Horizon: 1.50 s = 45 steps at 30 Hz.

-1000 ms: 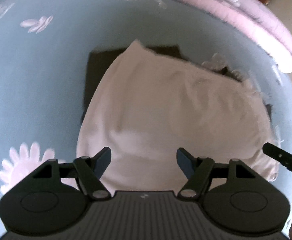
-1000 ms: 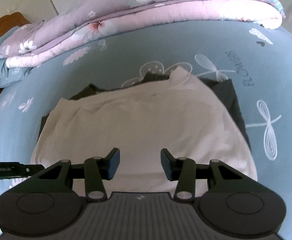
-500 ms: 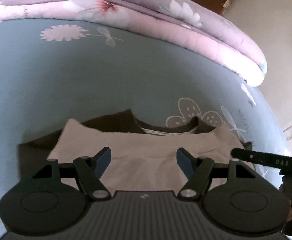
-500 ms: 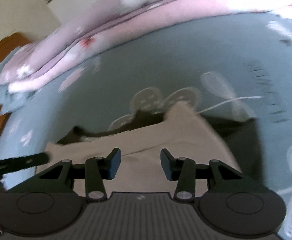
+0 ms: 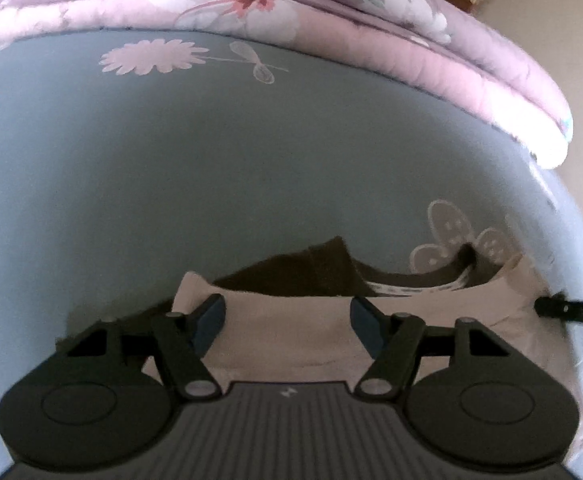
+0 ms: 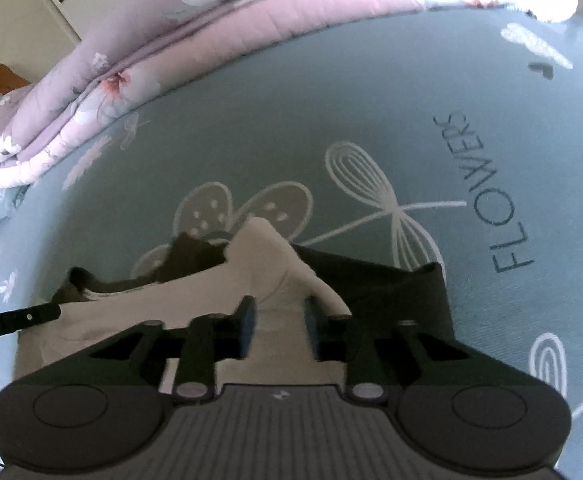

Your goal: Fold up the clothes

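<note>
With the pale beige cloth garment (image 5: pixel 291 332) lying atop a dark brown garment (image 6: pixel 391 284) on the grey-blue flowered bedsheet (image 5: pixel 211 184), both tongs reach its far edge: the left gripper (image 5: pixel 287 320) gapes, the right gripper (image 6: pixel 277 326), its jaws just narrowing, isn't yet pinching, so next comes clamping both corners.

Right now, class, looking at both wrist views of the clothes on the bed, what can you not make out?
- Near half of the light garment: left wrist view, hidden by the left tool.
- Whether the right tool pinches cloth: right wrist view, pads blurred.
- Dark garment: type unclear, mostly covered by the light one.
- Neck label: left wrist view, too small to read.
</note>
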### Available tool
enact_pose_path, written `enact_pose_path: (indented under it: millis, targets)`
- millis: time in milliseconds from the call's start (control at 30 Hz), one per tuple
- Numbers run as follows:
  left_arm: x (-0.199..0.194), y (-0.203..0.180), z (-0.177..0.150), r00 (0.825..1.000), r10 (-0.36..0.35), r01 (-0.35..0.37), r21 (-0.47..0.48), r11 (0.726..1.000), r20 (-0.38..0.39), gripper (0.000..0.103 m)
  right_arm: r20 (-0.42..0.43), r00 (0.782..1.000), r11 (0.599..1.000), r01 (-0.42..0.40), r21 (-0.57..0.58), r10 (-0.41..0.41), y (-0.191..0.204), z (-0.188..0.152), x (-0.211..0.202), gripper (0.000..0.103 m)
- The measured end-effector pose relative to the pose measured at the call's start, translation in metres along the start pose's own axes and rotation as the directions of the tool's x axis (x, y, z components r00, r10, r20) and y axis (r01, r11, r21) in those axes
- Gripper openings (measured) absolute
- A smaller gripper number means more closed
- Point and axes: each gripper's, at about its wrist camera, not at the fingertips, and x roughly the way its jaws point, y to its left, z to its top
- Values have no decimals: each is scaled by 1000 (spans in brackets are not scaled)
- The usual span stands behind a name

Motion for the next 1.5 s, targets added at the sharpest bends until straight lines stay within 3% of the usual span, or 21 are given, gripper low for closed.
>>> enact_pose_path:
  millis: [100,167,233,300,367,400,467,533,633,767,900,1033,1100,1167,1267,1333,1500]
  targets:
    - [-28,-10,-12,997,-77,77,-34,996,-4,72,-12,997,997,-78,-24,78,19,-7,-9,43]
    - [-35,-20,-24,985,-163,162,-31,986,-47,72,-43,989,989,-142,-51,140,34,-12,-10,43]
    - [-29,-32,-31,966,-233,234,-2,972,-111,72,-116,974,973,-208,-102,196,53,-21,2,43]
    - [-17,-45,-37,958,-248,262,84,962,-143,72,-186,960,954,-244,-175,211,73,-30,20,43]
    - [2,-48,-35,969,-188,213,151,965,-163,72,-198,967,950,-208,-233,163,81,-33,35,42]
    - [13,-44,-31,975,-150,174,145,974,-164,70,-189,972,954,-184,-236,141,79,-31,41,35]
    - [24,-33,-20,972,-186,200,99,975,-141,73,-169,975,961,-180,-209,146,72,-21,47,30]
    - [30,-30,-13,975,-178,190,83,978,-136,72,-145,982,971,-145,-192,118,64,-11,51,23]
    - [26,-33,-14,976,-175,185,67,980,-133,71,-155,977,982,-162,-97,146,52,-4,54,21]
    - [-4,-34,-25,979,-174,179,40,983,-106,71,-108,982,982,-166,-89,157,56,-10,18,40]
    - [-38,-30,-50,978,-193,193,-3,981,-75,73,-98,977,978,-196,-75,188,51,-29,-19,41]
    - [-60,-27,-79,984,-167,169,30,985,-60,73,-176,971,979,-182,-94,164,42,-58,-26,41]
    - [-54,-20,-89,988,-127,129,18,991,-91,73,-187,977,988,-124,-94,105,31,-69,-25,41]
    - [-45,-7,-97,991,-72,70,-19,997,-117,72,-164,979,991,-129,-26,123,15,-71,-30,39]
    - [-49,0,-94,992,-81,74,-75,994,-99,73,-131,981,989,-136,60,143,7,-69,-42,40]
    - [-61,0,-91,993,-90,82,-111,990,-76,73,-118,985,992,-122,22,124,16,-69,-52,45]
    - [-97,11,-94,998,40,-48,-157,986,-55,73,-114,987,987,-125,-98,114,56,-78,-70,46]
